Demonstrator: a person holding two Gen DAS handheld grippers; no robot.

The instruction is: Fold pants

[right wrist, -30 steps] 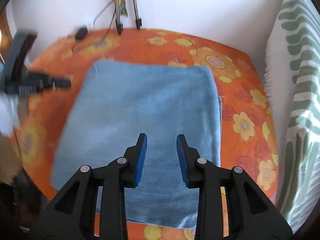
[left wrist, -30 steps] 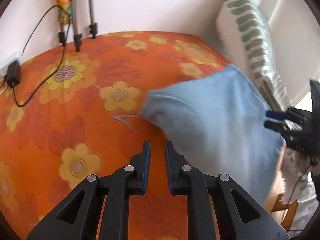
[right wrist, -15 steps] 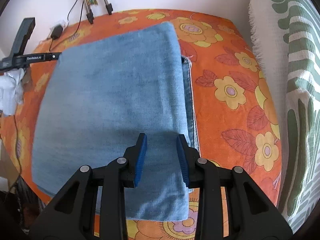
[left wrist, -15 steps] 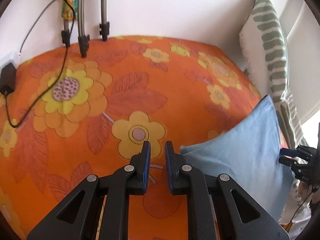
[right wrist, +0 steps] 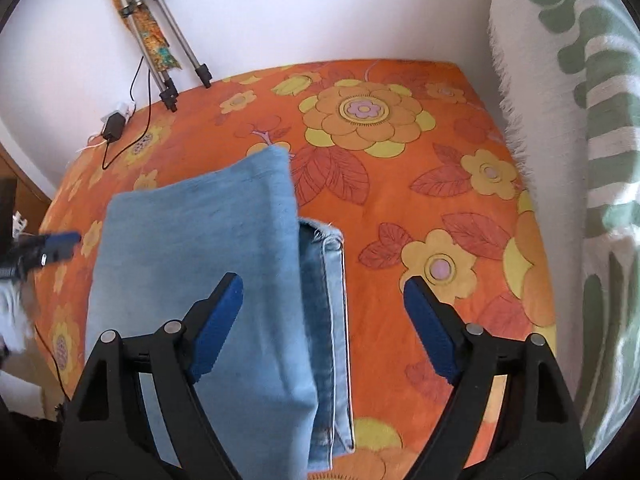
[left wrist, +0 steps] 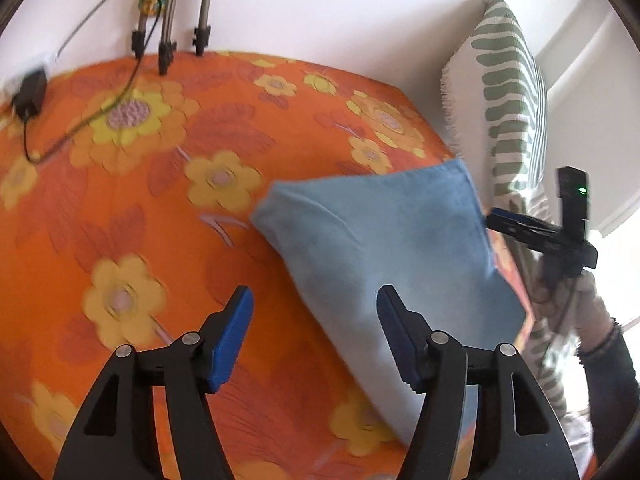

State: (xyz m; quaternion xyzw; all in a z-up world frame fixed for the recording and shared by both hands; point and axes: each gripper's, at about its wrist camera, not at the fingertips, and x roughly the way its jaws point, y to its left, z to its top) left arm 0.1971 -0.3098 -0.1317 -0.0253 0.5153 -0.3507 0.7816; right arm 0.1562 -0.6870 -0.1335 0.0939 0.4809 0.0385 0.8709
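At the far left a charger [left wrist: 29, 94] and its cable [left wrist: 80, 128] lie on the orange flowered bed [left wrist: 132, 208], with tripod legs [left wrist: 168, 20] against the wall behind. The left gripper [left wrist: 312, 334] hangs over bare cover, spread wide and holding nothing. Just right of it the pants [left wrist: 384, 248], light blue denim, lie folded into a thick flat packet near the bed's right edge. In the right wrist view the pants [right wrist: 200, 264] show stacked layers, with hem ends [right wrist: 326, 276] sticking out along the right side under the top panel. The right gripper [right wrist: 324, 322] is also spread and empty, poised above that edge. A striped pillow [right wrist: 580, 120] stands at the far right.

The folding looks close to done; both grippers seem to have let go. If another fold is wanted, the next move calls for pinching all the layers at one end together, so the hidden hem ends do not slide out.
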